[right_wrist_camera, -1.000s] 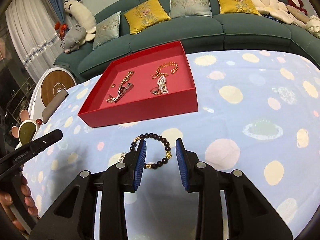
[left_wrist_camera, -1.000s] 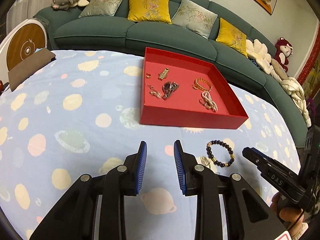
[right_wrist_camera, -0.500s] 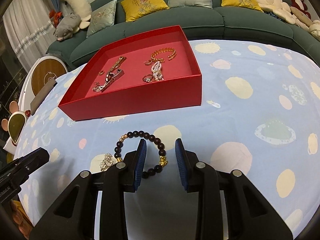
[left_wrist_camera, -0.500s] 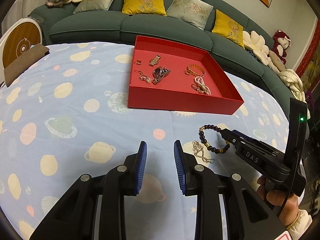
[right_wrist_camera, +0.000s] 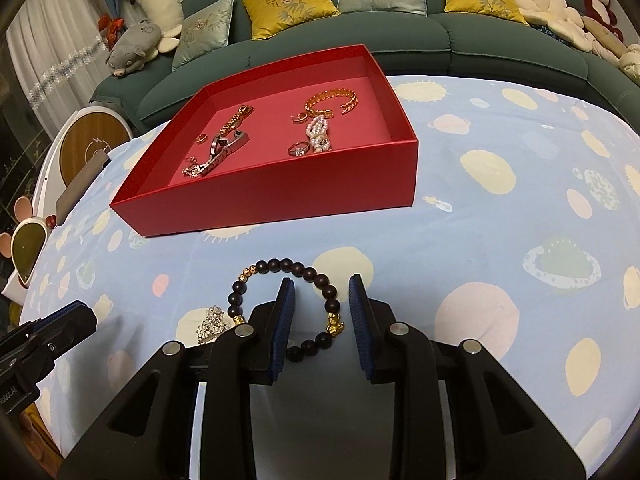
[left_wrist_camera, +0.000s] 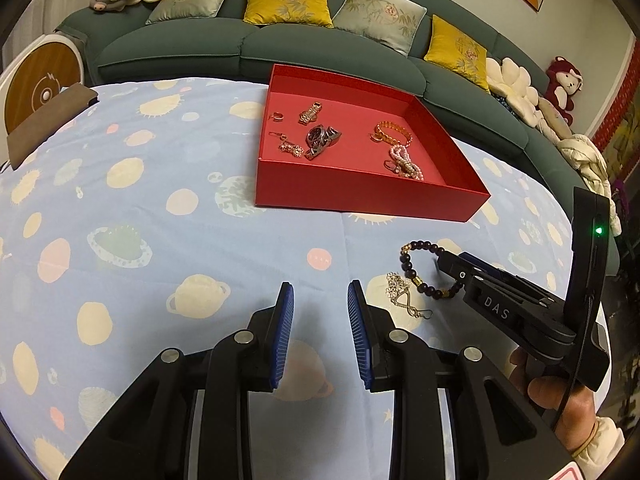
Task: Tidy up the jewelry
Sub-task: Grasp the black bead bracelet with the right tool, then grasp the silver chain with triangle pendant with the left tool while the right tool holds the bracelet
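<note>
One red tray (right_wrist_camera: 280, 196) sits on the planet-print cloth (left_wrist_camera: 120, 208), holding one watch (left_wrist_camera: 320, 139), one gold chain bracelet (right_wrist_camera: 330, 100), one pearl strand (right_wrist_camera: 318, 136) and a few small rings. Two pieces lie on the cloth outside it — a dark bead bracelet (right_wrist_camera: 280, 266) and, touching its left side, a small silver chain (left_wrist_camera: 402, 294).

The right gripper (right_wrist_camera: 322, 312) — "DAS" printed on its side — points steeply down, its narrow jaws closing astride the bracelet's right arc, pads not yet pressing it. The left gripper (left_wrist_camera: 320, 334) hovers beside it, narrowly parted, holding nothing.
</note>
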